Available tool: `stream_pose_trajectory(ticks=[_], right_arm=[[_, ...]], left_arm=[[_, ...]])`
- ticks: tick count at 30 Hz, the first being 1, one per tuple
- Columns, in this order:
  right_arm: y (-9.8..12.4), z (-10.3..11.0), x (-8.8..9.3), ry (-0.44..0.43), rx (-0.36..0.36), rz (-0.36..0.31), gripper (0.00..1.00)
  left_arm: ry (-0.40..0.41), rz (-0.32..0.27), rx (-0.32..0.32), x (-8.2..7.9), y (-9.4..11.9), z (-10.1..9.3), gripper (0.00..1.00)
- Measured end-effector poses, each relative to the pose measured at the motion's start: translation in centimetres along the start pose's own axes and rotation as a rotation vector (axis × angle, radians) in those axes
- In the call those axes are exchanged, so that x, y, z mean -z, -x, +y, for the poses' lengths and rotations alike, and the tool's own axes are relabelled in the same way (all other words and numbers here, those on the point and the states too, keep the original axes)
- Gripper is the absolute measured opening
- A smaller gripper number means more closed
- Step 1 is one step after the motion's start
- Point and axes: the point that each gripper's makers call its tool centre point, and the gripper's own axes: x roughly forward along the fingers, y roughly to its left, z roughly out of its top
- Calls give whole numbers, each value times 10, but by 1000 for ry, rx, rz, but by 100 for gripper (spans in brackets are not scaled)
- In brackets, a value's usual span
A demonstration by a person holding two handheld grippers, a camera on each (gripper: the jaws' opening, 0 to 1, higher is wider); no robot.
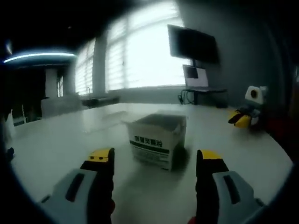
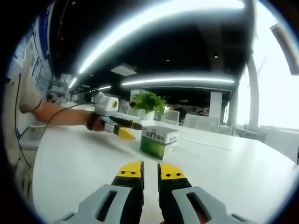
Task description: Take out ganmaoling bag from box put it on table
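Box (image 1: 157, 140): straight ahead of left gripper (image 1: 154, 163), flaps open upward.
Left gripper: jaws wide apart, nearer.
Right gripper (image 2: 150, 171): nearly closed, empty, farther.

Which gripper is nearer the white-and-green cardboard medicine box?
Left. The left gripper faces the white-and-green cardboard medicine box with jaws open, tips just short of it. The right gripper, jaws nearly closed, sits farther back across the white table.
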Motion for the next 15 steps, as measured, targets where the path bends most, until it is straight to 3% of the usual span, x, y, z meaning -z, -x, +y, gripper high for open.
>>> stream_pose_trajectory(ticks=[2, 15], right_arm=[[0, 0, 0, 3, -1, 1, 7], [0, -1, 1, 8, 6, 4, 7]], left_arm=[[-21, 4, 34, 0, -6, -3, 64], [-42, -9, 96, -1, -40, 0, 65]])
